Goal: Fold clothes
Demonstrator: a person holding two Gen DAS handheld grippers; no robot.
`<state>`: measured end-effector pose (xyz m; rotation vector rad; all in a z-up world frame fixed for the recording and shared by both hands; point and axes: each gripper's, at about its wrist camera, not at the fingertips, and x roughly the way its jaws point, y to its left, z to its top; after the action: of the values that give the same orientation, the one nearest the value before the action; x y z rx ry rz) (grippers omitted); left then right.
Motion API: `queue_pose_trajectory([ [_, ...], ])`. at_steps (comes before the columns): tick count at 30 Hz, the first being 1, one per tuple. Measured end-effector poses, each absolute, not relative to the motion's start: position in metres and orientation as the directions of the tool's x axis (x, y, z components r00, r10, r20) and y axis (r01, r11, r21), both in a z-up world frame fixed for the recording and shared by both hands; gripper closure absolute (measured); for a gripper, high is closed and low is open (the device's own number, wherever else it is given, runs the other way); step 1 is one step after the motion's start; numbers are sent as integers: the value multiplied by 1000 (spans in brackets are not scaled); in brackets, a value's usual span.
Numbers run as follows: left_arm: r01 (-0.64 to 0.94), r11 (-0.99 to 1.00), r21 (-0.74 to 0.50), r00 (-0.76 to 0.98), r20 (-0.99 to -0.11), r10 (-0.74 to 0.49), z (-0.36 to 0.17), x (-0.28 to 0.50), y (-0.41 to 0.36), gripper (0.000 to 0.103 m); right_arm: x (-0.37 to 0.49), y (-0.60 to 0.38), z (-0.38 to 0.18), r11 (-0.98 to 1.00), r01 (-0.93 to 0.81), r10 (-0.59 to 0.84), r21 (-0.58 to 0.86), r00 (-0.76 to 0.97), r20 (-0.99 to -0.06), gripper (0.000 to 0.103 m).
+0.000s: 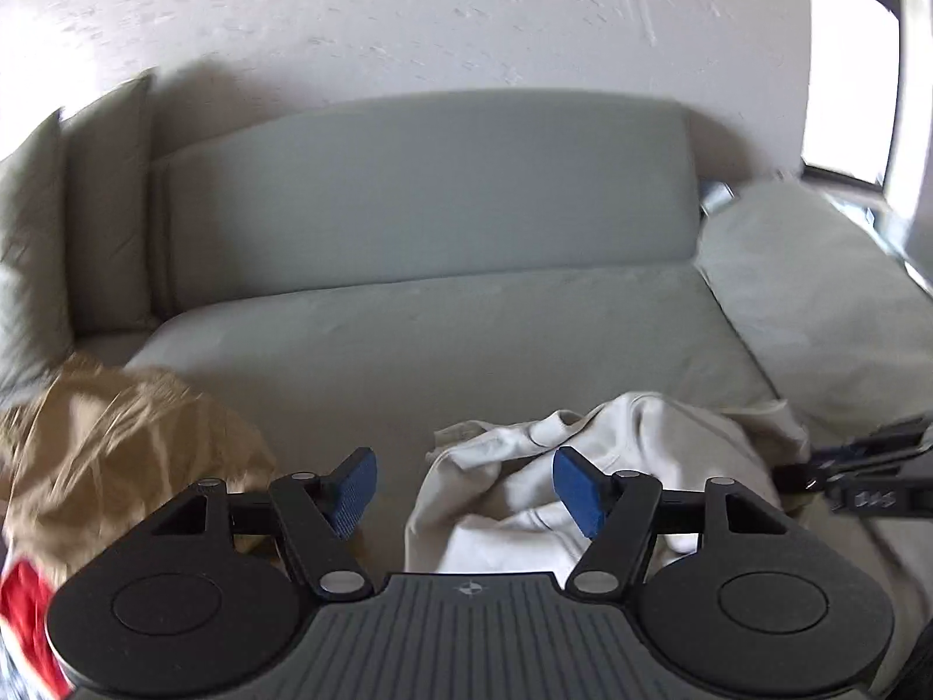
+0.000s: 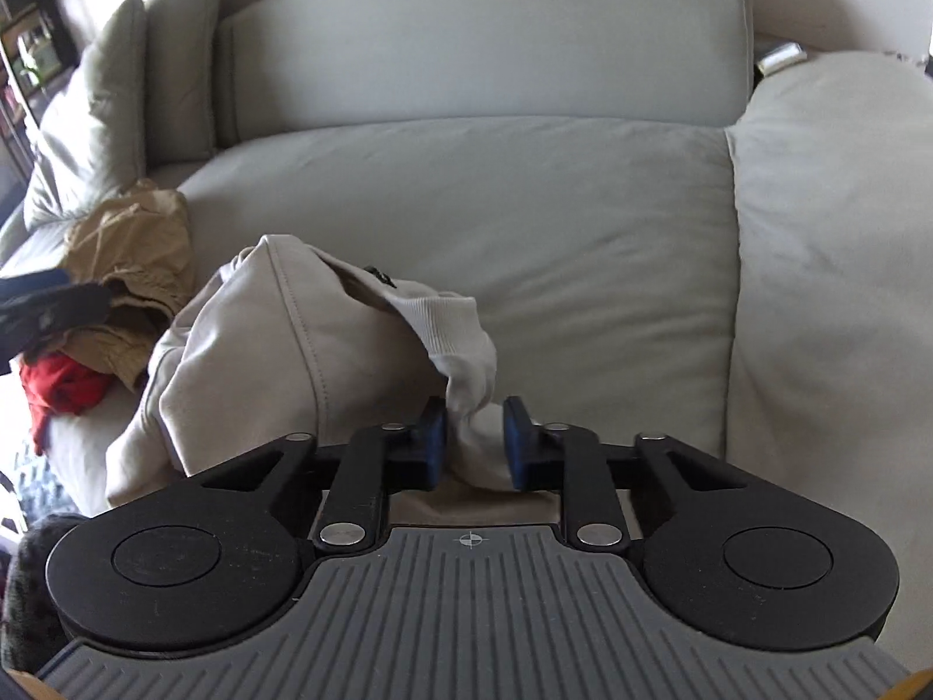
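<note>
A crumpled cream sweatshirt (image 1: 612, 466) lies on the grey sofa seat (image 1: 466, 338). My left gripper (image 1: 465, 487) is open and empty, its blue pads just above the garment's left part. In the right wrist view the sweatshirt (image 2: 280, 350) bunches up at the left. Its ribbed cuff (image 2: 460, 332) hangs between the pads of my right gripper (image 2: 474, 443), which is shut on it. The right gripper also shows at the left wrist view's right edge (image 1: 863, 466).
A tan garment (image 1: 116, 443) and a red one (image 1: 23, 595) are piled on the sofa's left; both show in the right wrist view (image 2: 134, 268) (image 2: 58, 391). Cushions (image 2: 99, 116) stand at the left, the backrest (image 2: 484, 41) behind, a padded arm (image 2: 834, 233) at the right.
</note>
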<state>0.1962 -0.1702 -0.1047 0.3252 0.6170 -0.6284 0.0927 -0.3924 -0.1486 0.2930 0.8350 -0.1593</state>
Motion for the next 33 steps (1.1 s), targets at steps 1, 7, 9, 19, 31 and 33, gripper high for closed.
queue_pose_trajectory([
  [1,665,734,137,629,-632,-452,-109,203,-176,39,92,-392,-149,951,250,-30,184,663,-748,81],
  [7,774,526,352,598,-679,-426,-139,225,-211,39,97,-399,-151,946,242,2,215,660,-751,81],
  [9,788,470,397,593,-694,-409,-150,230,-218,39,99,-401,-151,943,245,9,225,658,-753,81],
  [19,835,410,368,523,-763,-380,-178,257,-226,99,111,-402,-164,962,204,9,184,645,-764,90],
  [31,699,681,217,674,-518,-527,-31,184,-139,100,53,-412,-77,888,339,-100,312,803,-587,102],
  [33,671,712,210,720,-413,-557,13,160,-121,100,36,-412,-37,873,322,-111,366,862,-495,102],
])
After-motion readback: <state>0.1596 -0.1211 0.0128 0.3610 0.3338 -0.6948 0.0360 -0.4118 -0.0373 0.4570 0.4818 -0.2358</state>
